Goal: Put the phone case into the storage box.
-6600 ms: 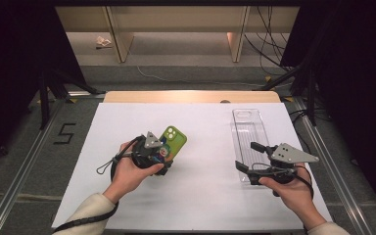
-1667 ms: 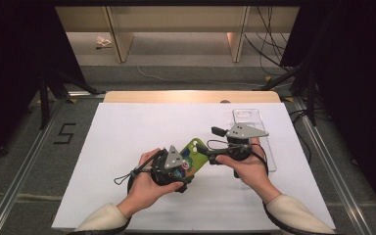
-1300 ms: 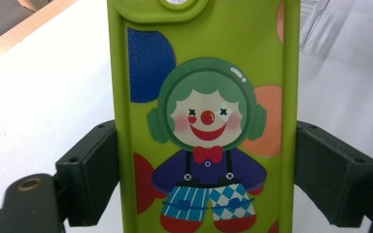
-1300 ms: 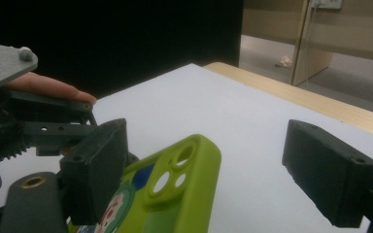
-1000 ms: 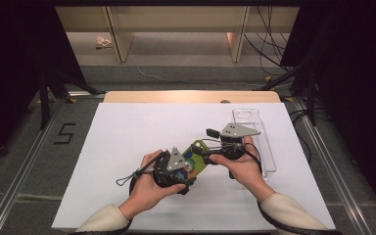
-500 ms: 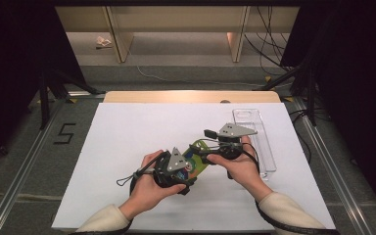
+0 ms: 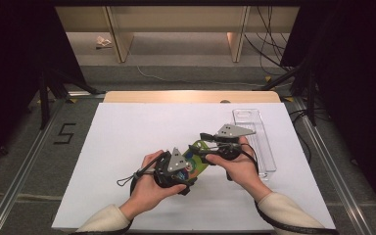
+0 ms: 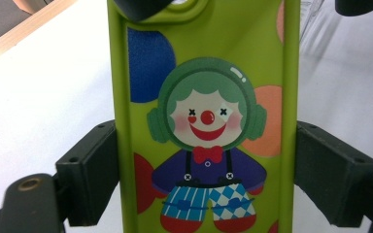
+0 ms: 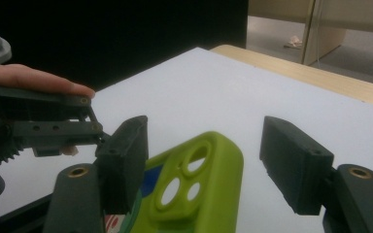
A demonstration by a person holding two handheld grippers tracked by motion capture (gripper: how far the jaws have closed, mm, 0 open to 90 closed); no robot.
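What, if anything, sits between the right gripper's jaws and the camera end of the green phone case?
Nothing visible. The right gripper has its jaws either side of the green phone case, closing, with clear gaps. The left gripper clamps the case's other end.

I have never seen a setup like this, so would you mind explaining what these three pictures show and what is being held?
There is no robot here: a person holds a hand-operated two-jaw gripper in each hand at a white table. The high view looks down from above; the other two pictures come from small cameras riding on each gripper, looking along its black jaws.

The left gripper is clamped on the sides of a green phone case printed with a clown. The right gripper straddles the case's camera end; its jaws have just been closing, with the case between them, but the right-hand pad stands clear of it, so it is not gripping yet.

A clear plastic tray lies on the table beside the right hand.
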